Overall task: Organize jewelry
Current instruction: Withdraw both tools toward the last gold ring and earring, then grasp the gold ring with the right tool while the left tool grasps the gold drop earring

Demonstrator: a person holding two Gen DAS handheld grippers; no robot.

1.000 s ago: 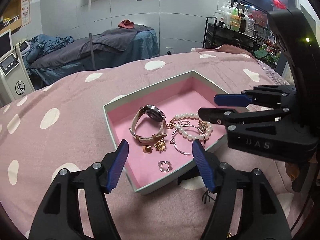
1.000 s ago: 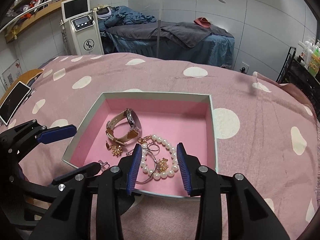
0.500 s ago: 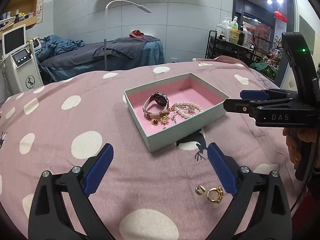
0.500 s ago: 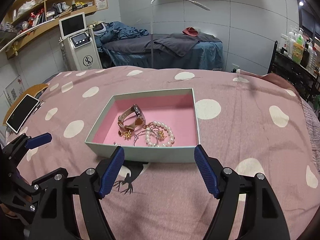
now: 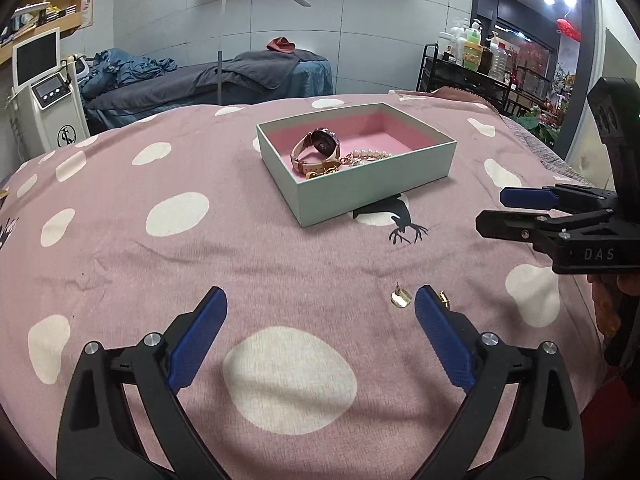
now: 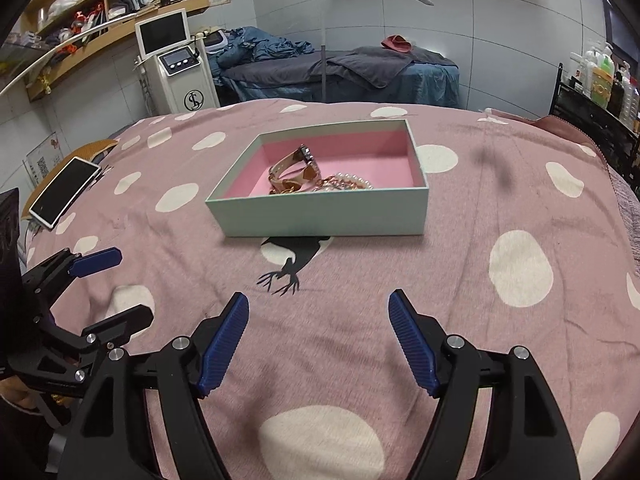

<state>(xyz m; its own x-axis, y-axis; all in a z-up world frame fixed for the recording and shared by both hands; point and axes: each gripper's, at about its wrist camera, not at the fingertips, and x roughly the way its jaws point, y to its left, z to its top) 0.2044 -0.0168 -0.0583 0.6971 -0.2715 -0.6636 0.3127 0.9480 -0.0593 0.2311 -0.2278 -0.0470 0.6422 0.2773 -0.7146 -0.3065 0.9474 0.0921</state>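
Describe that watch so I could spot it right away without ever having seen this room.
Find the pale green box with a pink lining on the polka-dot blanket. The watch lies inside toward its left. Unlike the pearls and gold bits beside it, it has a round dark face and a beige strap.

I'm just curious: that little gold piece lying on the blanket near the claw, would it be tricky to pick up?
Probably. The gold piece looks tiny and thin, so the left claw with its broad pads may slip off it. It lies on the soft blanket, so pressing could sink it.
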